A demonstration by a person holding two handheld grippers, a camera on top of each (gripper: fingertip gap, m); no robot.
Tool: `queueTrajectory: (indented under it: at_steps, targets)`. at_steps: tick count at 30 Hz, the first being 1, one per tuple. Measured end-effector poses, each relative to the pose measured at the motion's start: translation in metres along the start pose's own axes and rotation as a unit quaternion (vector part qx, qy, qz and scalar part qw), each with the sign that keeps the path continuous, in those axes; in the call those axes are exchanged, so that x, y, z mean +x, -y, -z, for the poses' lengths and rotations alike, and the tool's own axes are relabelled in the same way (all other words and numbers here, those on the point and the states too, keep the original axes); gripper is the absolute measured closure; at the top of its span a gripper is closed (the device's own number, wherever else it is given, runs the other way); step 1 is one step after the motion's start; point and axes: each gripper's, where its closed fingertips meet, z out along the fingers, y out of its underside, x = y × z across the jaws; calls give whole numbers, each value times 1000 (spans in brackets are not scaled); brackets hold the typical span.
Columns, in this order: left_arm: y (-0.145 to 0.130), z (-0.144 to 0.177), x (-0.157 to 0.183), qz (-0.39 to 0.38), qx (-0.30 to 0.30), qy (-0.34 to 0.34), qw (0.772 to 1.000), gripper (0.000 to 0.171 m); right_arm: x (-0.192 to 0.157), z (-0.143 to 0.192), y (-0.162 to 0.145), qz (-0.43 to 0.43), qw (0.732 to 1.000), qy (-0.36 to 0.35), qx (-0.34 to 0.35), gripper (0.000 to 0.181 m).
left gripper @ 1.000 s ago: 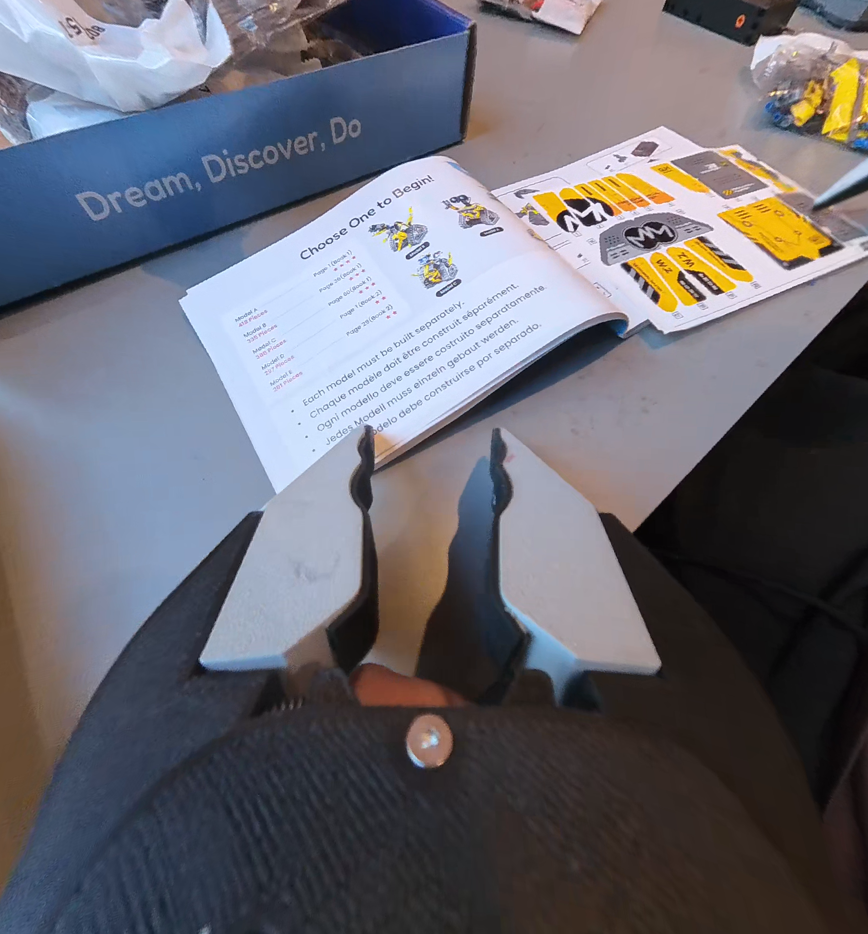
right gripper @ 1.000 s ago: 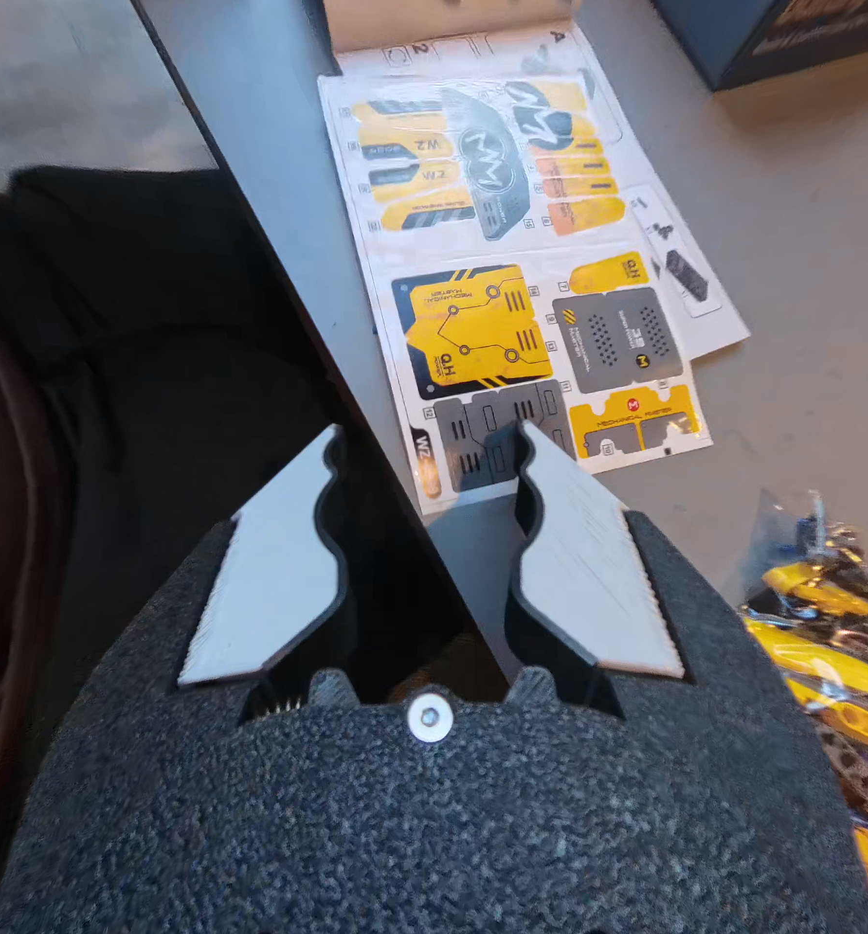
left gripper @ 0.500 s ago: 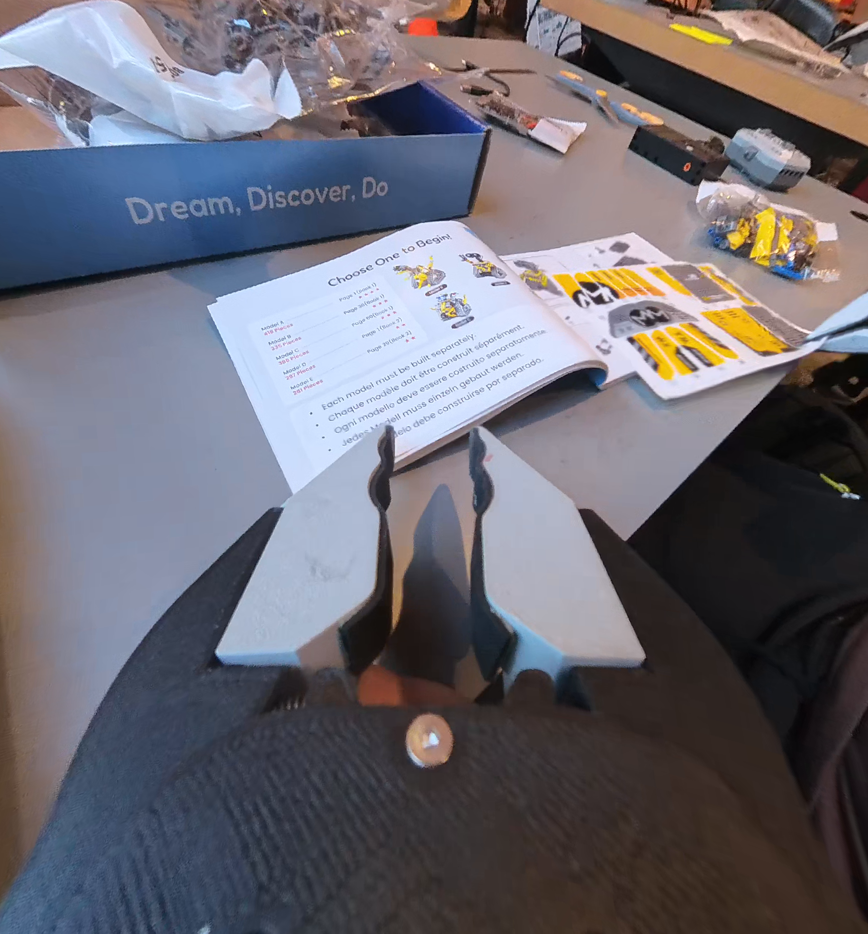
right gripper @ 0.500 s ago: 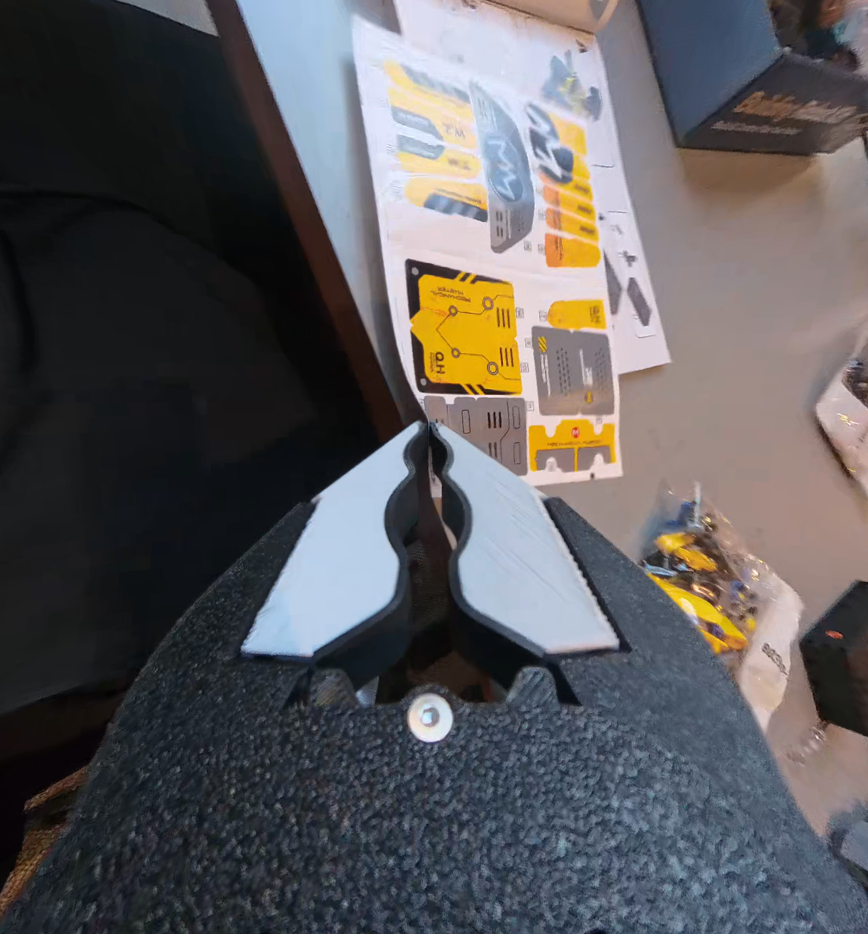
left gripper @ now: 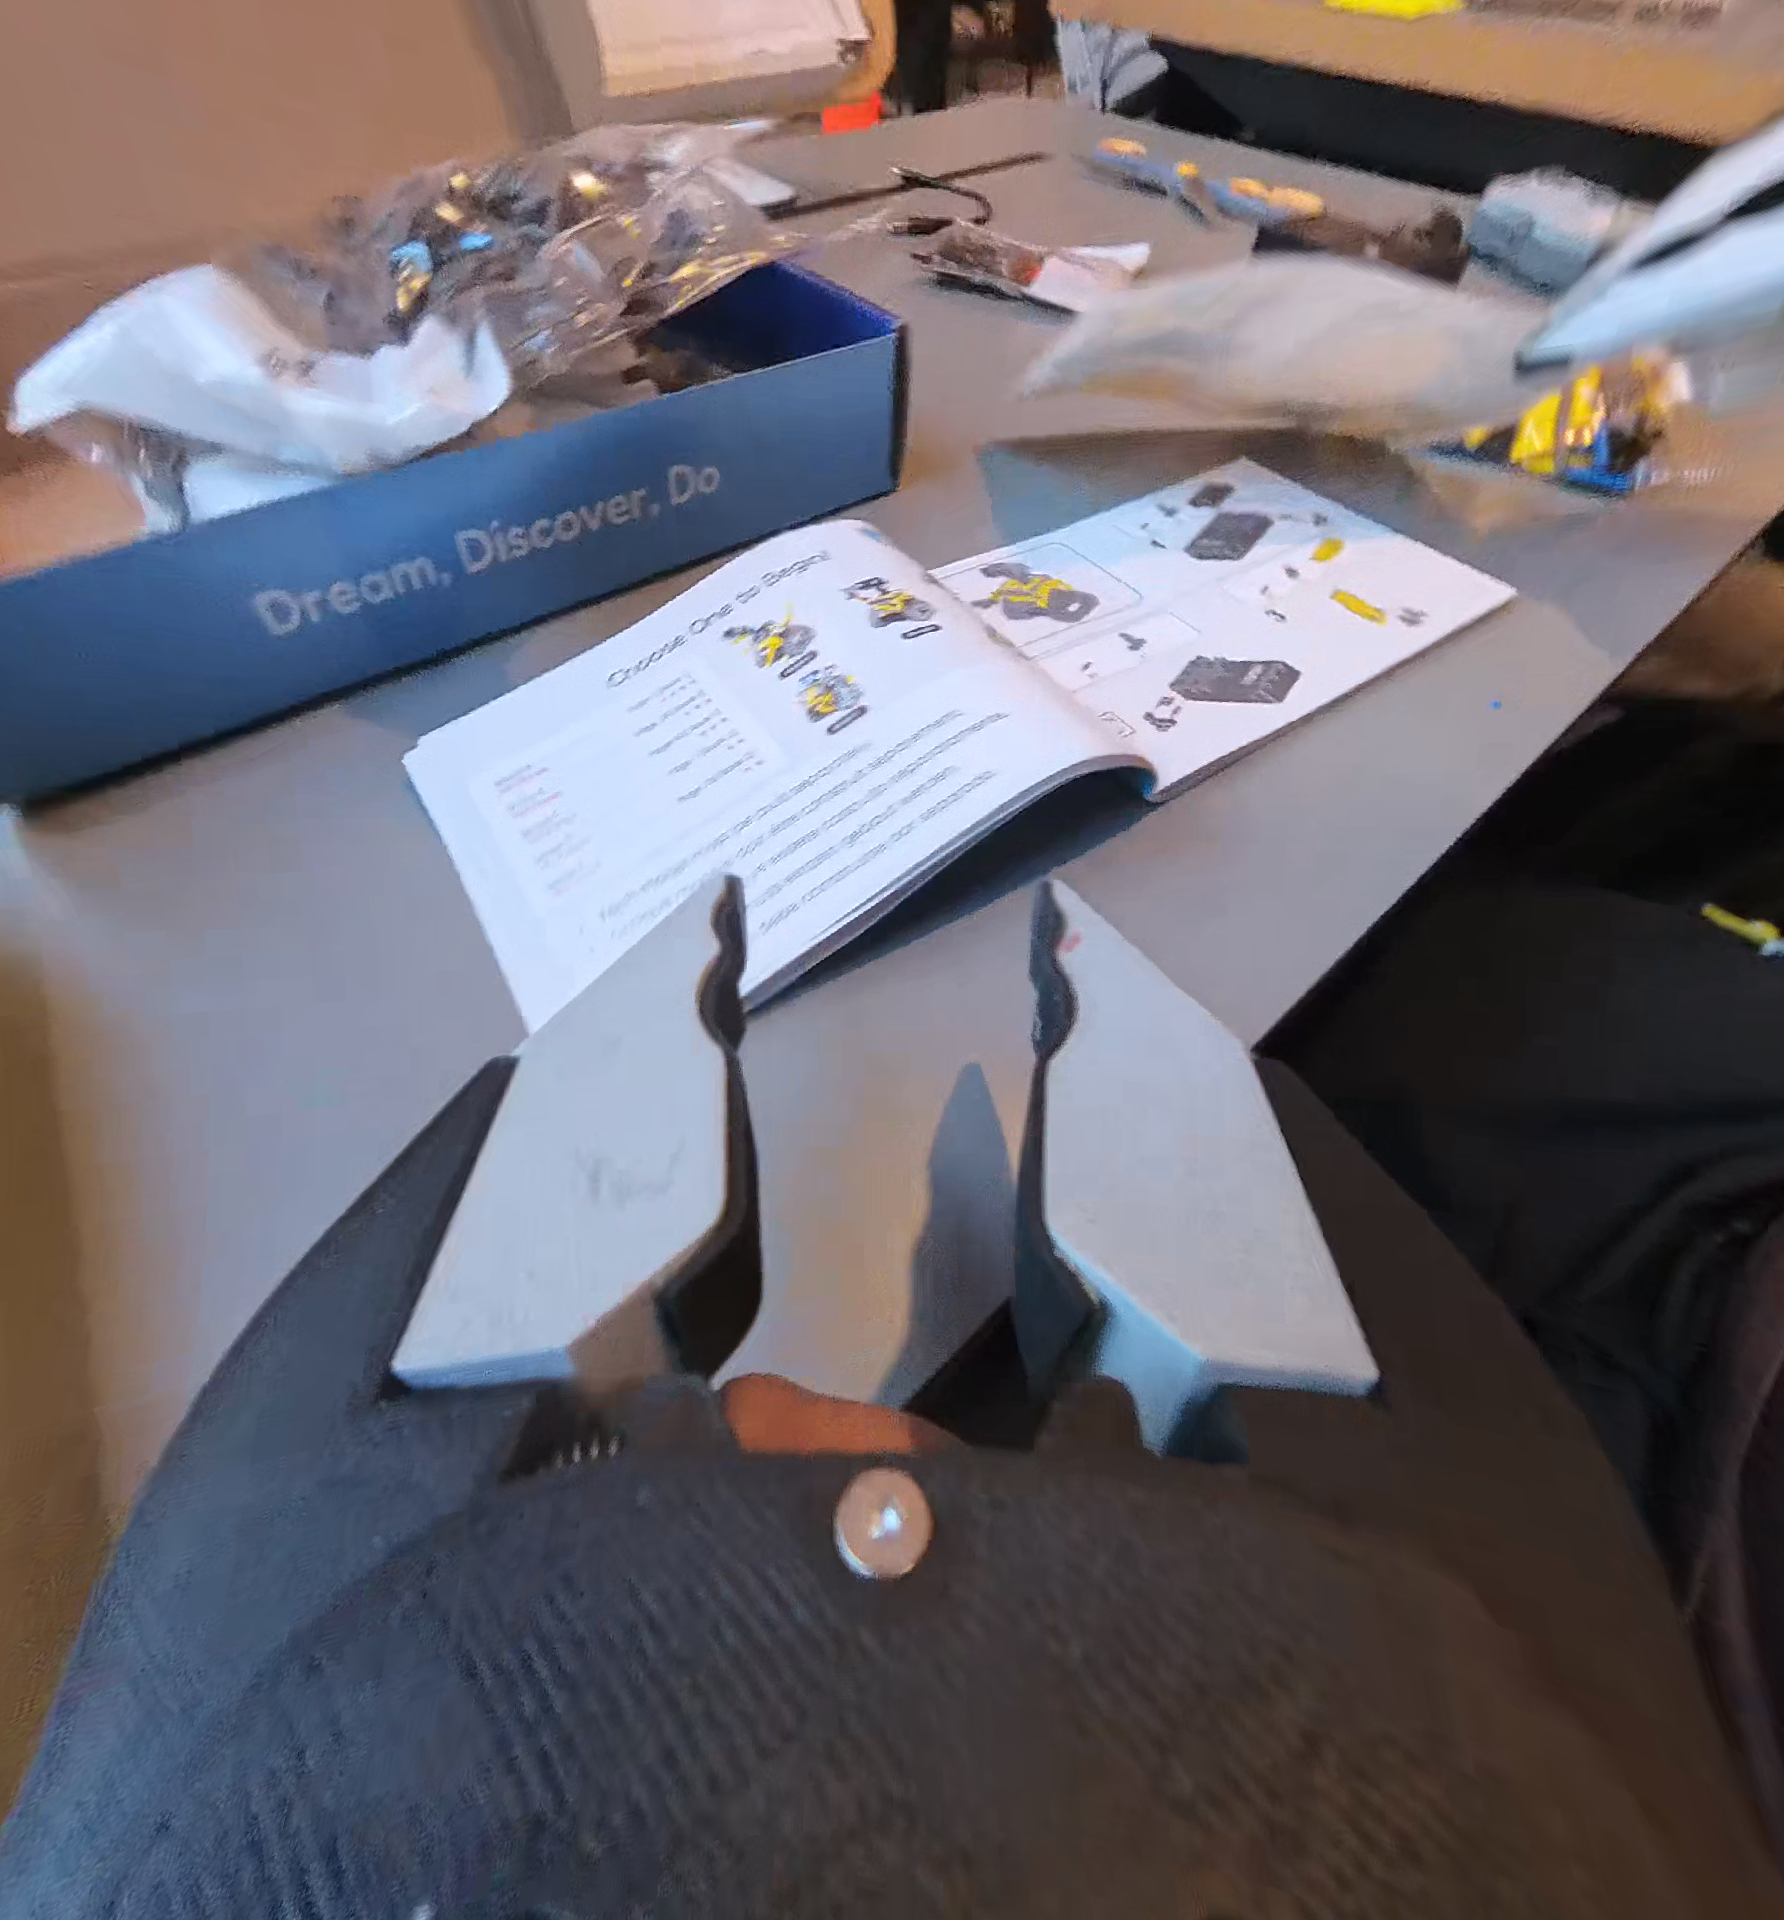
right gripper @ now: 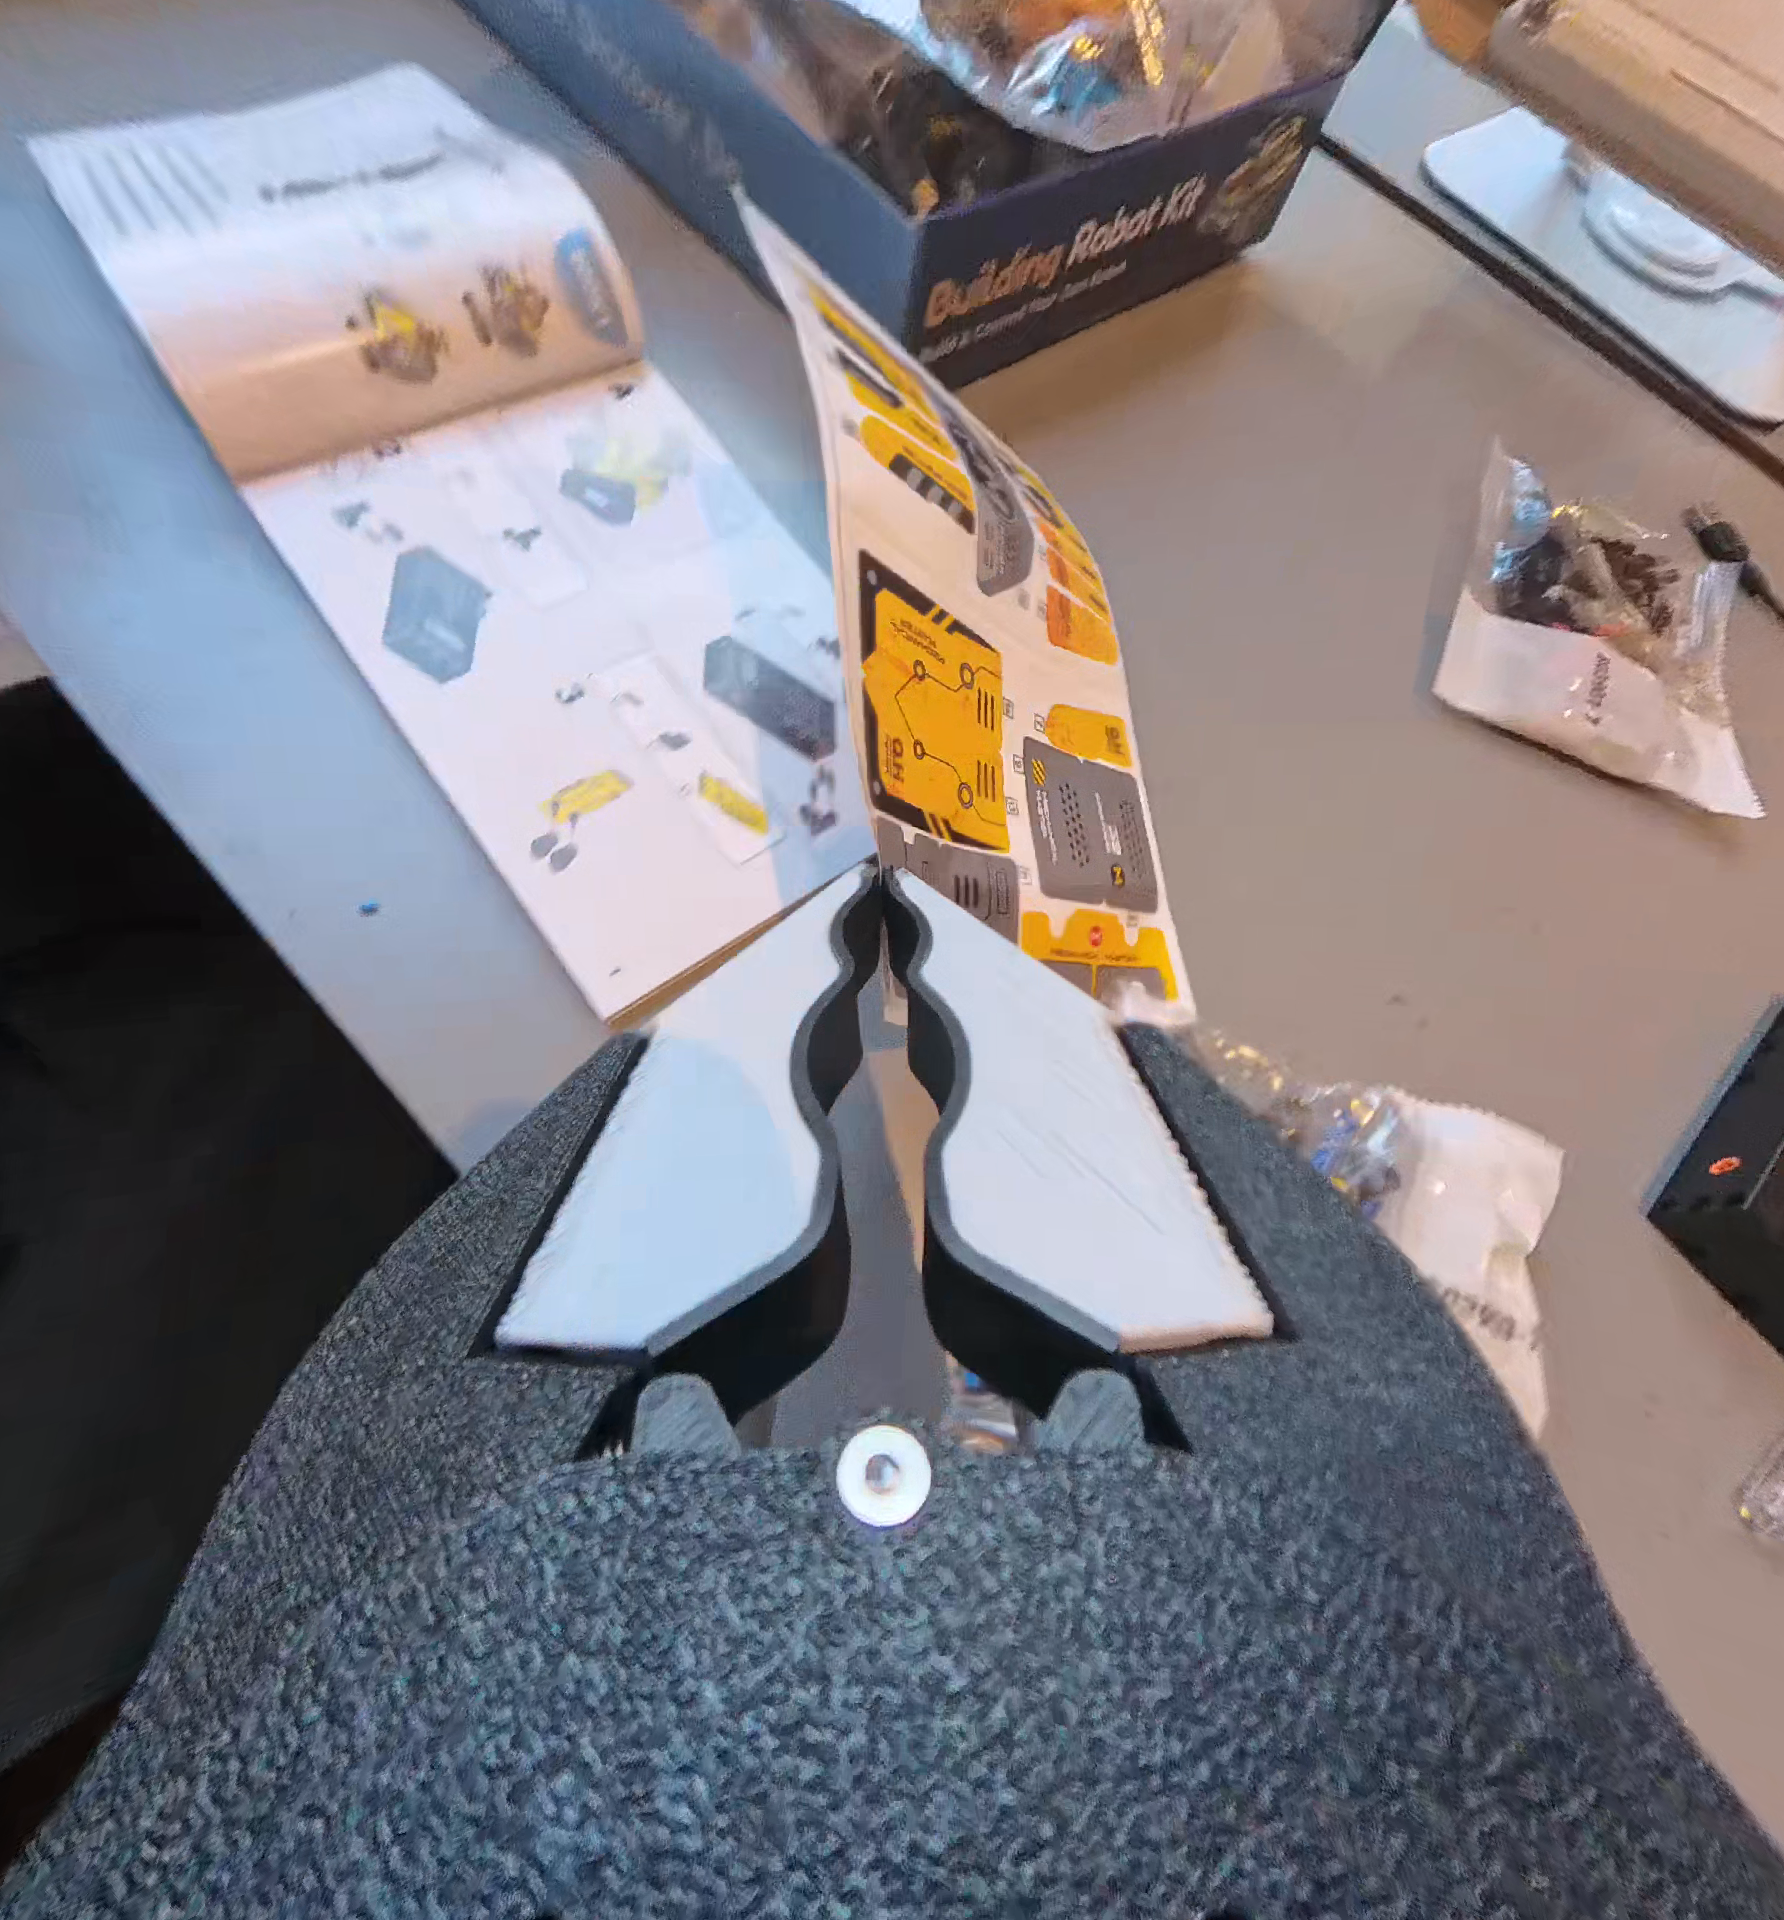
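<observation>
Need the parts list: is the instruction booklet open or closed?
Open: the instruction booklet lies spread flat on the grey table, both pages showing.

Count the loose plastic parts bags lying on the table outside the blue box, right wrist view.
2. One bag of dark parts lies far right on the grey table; one bag with yellow and blue parts sits right of the right gripper, partly hidden behind it. Others may be out of frame.

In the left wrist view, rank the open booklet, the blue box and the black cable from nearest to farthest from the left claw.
1. Open booklet, just ahead of the left claw fingertips.
2. Blue box, behind it, to the left.
3. Black cable, far back on the table.
</observation>
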Motion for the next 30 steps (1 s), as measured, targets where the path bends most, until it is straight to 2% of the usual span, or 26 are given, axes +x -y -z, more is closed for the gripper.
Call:
queueTrajectory:
  at_steps: [3,7,9,11,14,16,17,20,22,24,27,30]
  targets:
    - [3,-16,8,-76,-41,-2,996,110,12,-11,13,3,1000,17,7,181]
    - [17,-45,10,-158,-70,-25,985,112,20,-40,16,91,994,44,-34,181]
    - [4,-57,6,-201,-131,-42,970,113,18,-48,13,157,985,55,-53,181]
    - [-22,-58,8,-229,-205,-81,948,113,20,-52,7,221,971,54,-69,181]
    - [-33,-49,30,-141,-224,-172,949,144,33,-59,-5,264,959,42,-97,181]
    - [-34,-43,34,-97,-218,-188,953,135,33,-62,-7,246,962,55,-108,170]
    - [-35,-42,30,-98,-210,-176,957,141,29,-62,-3,239,964,62,-101,167]
    - [-38,-35,26,-68,-190,-162,966,149,3,-63,18,214,970,96,-61,156]
    - [-39,-30,26,-41,-186,-163,968,156,-37,-66,35,155,972,171,-35,150]
    - [-41,-25,28,-32,-185,-159,969,157,-81,-73,48,104,963,246,-27,147]
    - [-43,-20,38,-43,-181,-152,971,142,-124,-94,59,112,957,264,-37,156]
    - [-44,-17,44,-67,-174,-145,972,129,-147,-115,82,129,959,250,-24,164]
